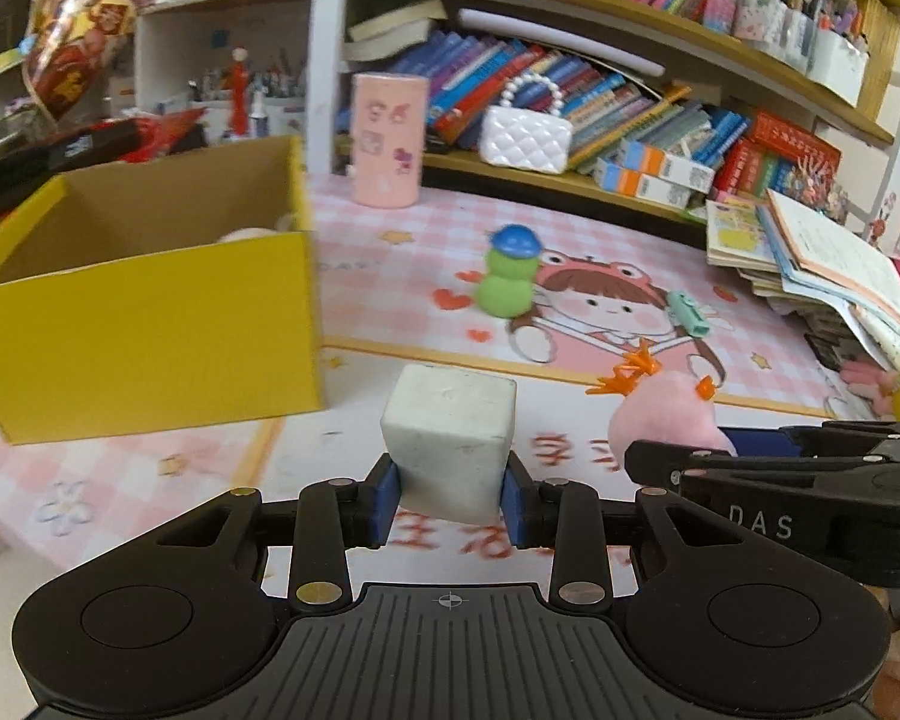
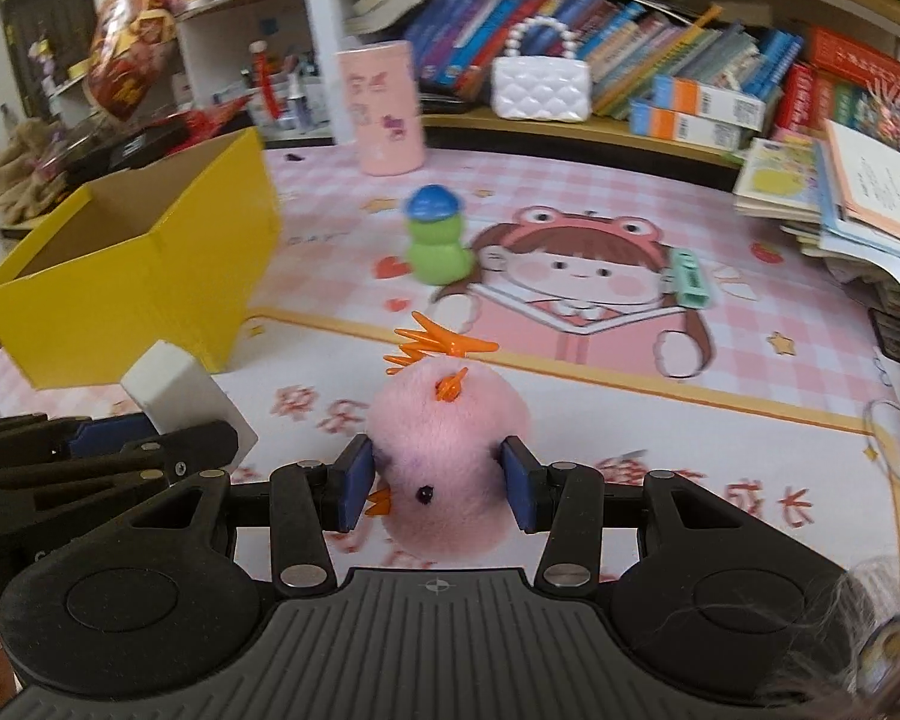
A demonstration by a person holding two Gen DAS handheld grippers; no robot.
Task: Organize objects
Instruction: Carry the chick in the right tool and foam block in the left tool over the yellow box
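White block [image 1: 450, 444] clamped between blue pads of left tongs [image 1: 450, 501], lifted off the worktop [image 1: 630, 312]; matte, chalky, square-edged, scuffed faces. Right tongs [image 2: 439, 489] squeeze pink plush chick [image 2: 447, 456]: soft fuzzy ball, orange plastic spikes, pads dent its sides. Both loads look mid-carry toward yellow cardboard box [image 1: 144, 336], open-topped, standing left. Next move, as I judge it: bring each over the rim, then release; stiff block drops clean, plush may cling. Green figure with blue cap [image 2: 435, 243] and mint clip [image 2: 693, 279] wait on the printed mat.
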